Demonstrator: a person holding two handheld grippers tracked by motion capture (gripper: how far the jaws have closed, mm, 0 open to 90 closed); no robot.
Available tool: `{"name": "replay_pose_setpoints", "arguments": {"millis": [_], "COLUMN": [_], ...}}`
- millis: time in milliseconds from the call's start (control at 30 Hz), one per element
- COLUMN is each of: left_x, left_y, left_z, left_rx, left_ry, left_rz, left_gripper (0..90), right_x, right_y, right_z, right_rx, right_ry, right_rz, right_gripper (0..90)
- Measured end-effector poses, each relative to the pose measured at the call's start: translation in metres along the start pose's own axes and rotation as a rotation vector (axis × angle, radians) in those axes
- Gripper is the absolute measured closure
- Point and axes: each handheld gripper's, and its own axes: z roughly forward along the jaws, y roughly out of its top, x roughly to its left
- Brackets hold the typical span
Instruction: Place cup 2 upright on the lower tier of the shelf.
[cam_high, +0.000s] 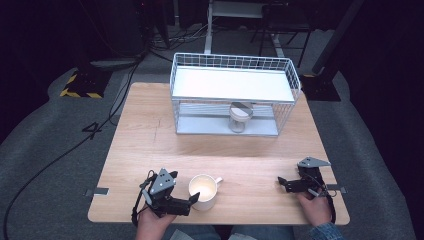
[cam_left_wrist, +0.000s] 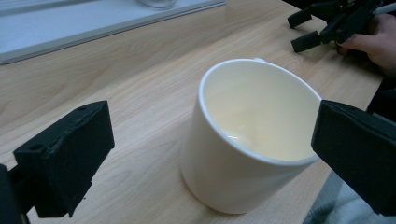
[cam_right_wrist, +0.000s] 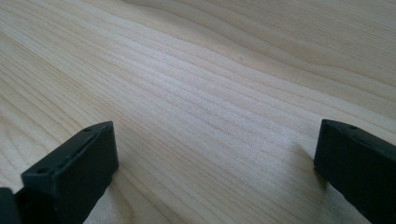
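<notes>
White mug (cam_high: 203, 191), upright and empty, standing on the wooden table (cam_high: 150, 145) at lower centre of the high view, near the table's front edge; its handle points toward the upper right of that frame. In the left gripper view the mug (cam_left_wrist: 247, 140) occupies the centre, its pale interior visible, with one black jaw at lower left and the other at right, set wide apart on either side of the mug; whether either jaw touches it cannot be told. Left gripper (cam_high: 192, 200), held in a hand at lower left of the high view, lies just beside the mug, jaws spread. Right gripper (cam_high: 283, 183), held in a hand at lower right of the high view, rests well apart from the mug; the right gripper view shows its jaws spread wide over bare wood grain, holding nothing. White wire rack (cam_high: 235, 92) stands at the upper centre of the high view; a glass jar (cam_high: 240, 117) sits on its lower shelf.
</notes>
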Motion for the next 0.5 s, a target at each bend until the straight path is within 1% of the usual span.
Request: {"name": "replay_pose_setpoints", "arguments": {"millis": [133,233,333,400,500], "left_x": [-0.005,-0.008,-0.011,-0.012,-0.014], "left_y": [0.000,0.000,-0.001,-0.001,-0.001], "left_z": [0.005,0.009,0.012,0.013,0.016], "left_rx": [0.024,0.035,0.037,0.037,0.040], "left_ry": [-0.029,-0.032,-0.045,-0.058,-0.065], "left_rz": [0.028,0.049,0.052,0.060,0.075], "left_gripper": [0.0,0.0,0.0,0.0,0.0], "right_x": [0.000,0.000,0.000,0.000,0.000], "right_y": [0.000,0.000,0.000,0.000,0.000], "right_z": [0.000,0.000,0.000,0.000,0.000], "right_rx": [0.000,0.000,0.000,0.000,0.000], "right_ry": [0.000,0.000,0.000,0.000,0.000], "right_rz": [0.000,0.000,0.000,0.000,0.000], "right_gripper": [0.0,0.0,0.0,0.0,0.0]}}
